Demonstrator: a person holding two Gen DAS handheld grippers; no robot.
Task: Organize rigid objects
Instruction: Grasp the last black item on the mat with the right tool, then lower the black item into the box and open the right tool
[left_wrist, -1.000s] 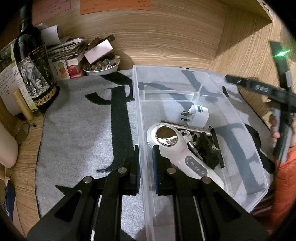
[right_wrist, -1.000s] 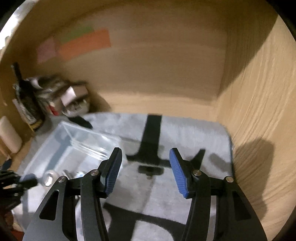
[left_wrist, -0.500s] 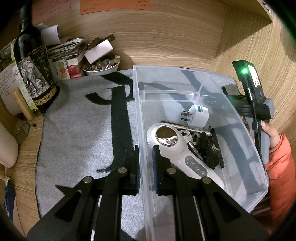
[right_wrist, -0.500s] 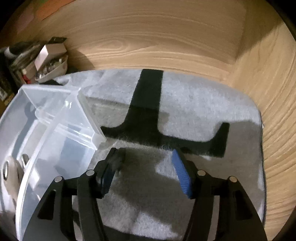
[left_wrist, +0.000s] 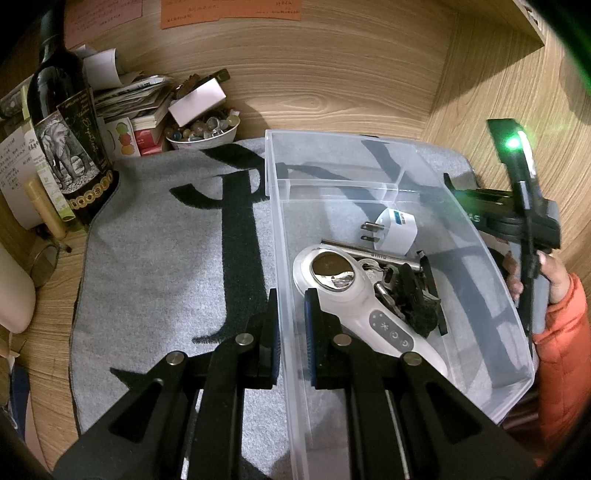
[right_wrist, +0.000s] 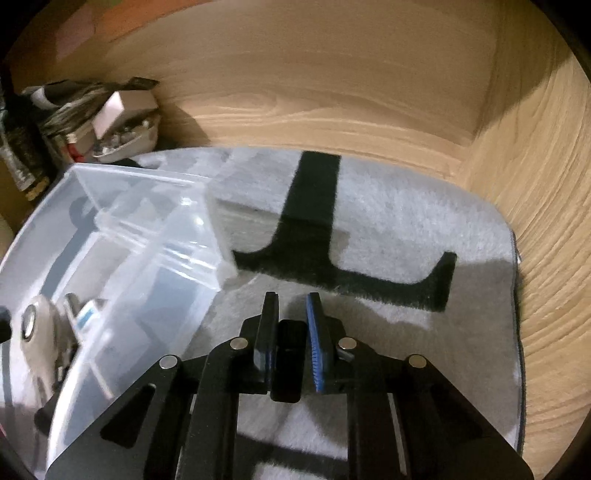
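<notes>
Ok, your left gripper (left_wrist: 291, 326) is clamped on the clear bin (left_wrist: 491, 258) near wall, so hold it steady. Right gripper (right_wrist: 291, 332) pinches a small black block (right_wrist: 290, 362) just beside the bin; lift over the rim w/o bumping. White massager (left_wrist: 354, 306), plug (left_wrist: 397, 229) etc. crowd the bin's middle; bottle (left_wrist: 70, 140) stands well apart.

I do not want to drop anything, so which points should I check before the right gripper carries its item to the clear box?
1. Left gripper clamped on the clear box side wall: ok.
2. Right gripper shut on the small black piece: ok.
3. Piece seated deep between the pads, not at the tips: ok.
4. Piece lifted off the grey mat: cannot tell.
5. Bare floor in the box beside the white device: ok.
</notes>
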